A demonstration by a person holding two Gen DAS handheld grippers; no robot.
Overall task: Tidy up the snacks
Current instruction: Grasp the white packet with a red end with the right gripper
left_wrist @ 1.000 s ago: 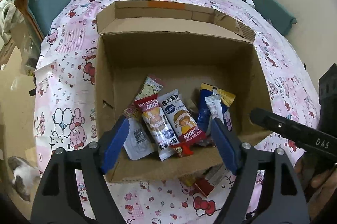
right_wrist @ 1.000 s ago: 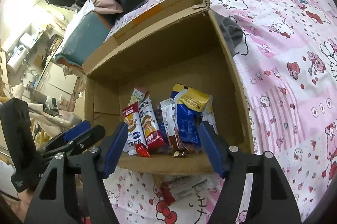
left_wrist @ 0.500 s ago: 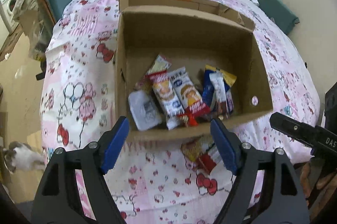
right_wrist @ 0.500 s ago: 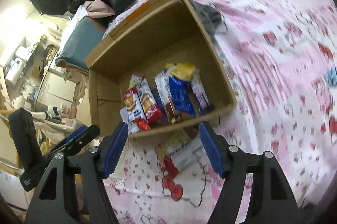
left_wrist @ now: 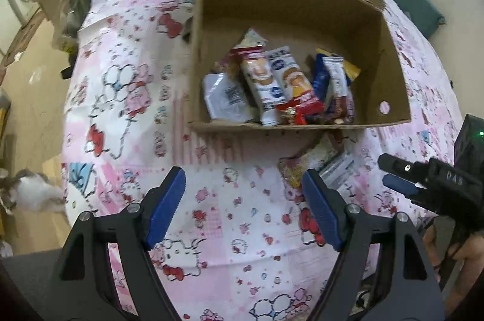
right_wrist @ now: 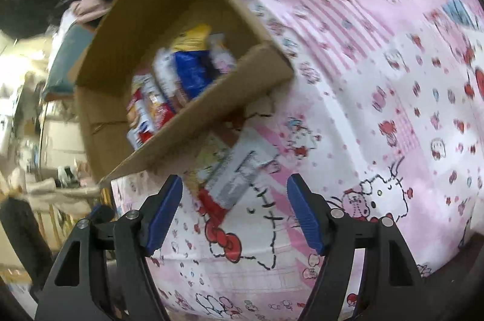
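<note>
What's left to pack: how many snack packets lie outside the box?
2: a yellow packet and a grey packet, side by side before the box; others may be hidden.

One brown cardboard box point(left_wrist: 393, 70) sits on the pink cartoon-print bedsheet point(left_wrist: 127, 97). Inside it, along the near wall, about six snack packets can be counted: one white pouch point(left_wrist: 225, 97), two red-and-white cake packets point(left_wrist: 263, 85), one blue-and-yellow bag point(left_wrist: 320, 76), one white-and-brown bar point(left_wrist: 337, 85) and one small red wrapper point(left_wrist: 302, 112); more may be hidden under them. Two more packets lie outside on the sheet just beside the box's near wall: one grey point(right_wrist: 239, 170), one yellow-and-red point(right_wrist: 205, 170). Two black grippers with blue pads point(left_wrist: 243, 209) point(right_wrist: 234, 212) are there too.
</note>
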